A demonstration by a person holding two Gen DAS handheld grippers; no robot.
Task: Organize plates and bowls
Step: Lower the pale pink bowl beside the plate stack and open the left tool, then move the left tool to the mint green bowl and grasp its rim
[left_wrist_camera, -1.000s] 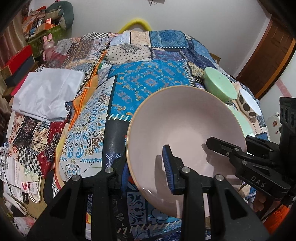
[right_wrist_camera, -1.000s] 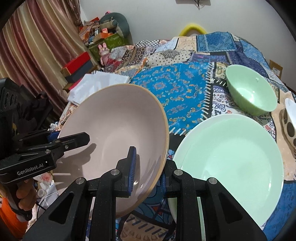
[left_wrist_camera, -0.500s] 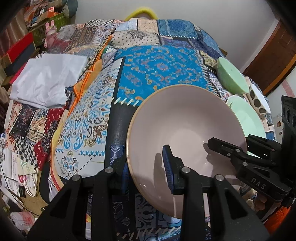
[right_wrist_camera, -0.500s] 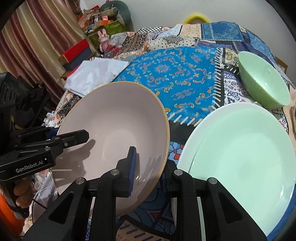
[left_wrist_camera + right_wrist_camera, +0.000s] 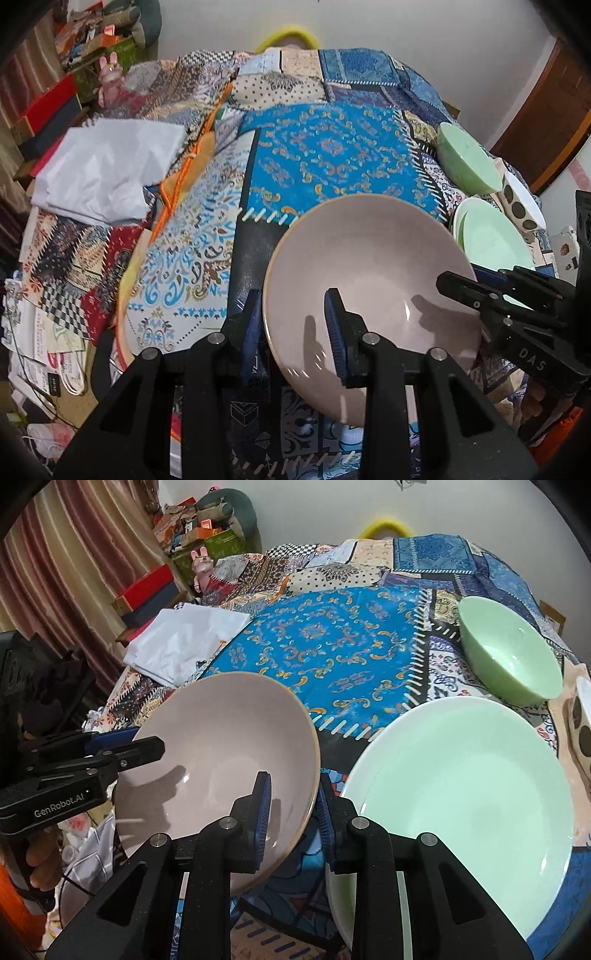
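The pink bowl (image 5: pixel 369 280) hangs tilted above the near edge of the patchwork-covered tabletop (image 5: pixel 332 162), gripped from both sides. The left hand-held gripper (image 5: pixel 295 332) is clamped on its left rim, one blue pad inside the bowl, the other outside. The right hand-held gripper (image 5: pixel 291 808) is clamped on the opposite rim in the same way, one pad inside, one outside. Just to the right of the bowl sits a large pale green plate (image 5: pixel 461 786), lying flat on the cloth. Beyond that plate stands a green bowl (image 5: pixel 513 653), upright, close to the plate's far rim. A spotted white bowl (image 5: pixel 522 203) shows at the far right edge, beside the plate. Off to the left, a folded white cloth (image 5: pixel 107 173) lies on the patchwork, well apart from the dishes.
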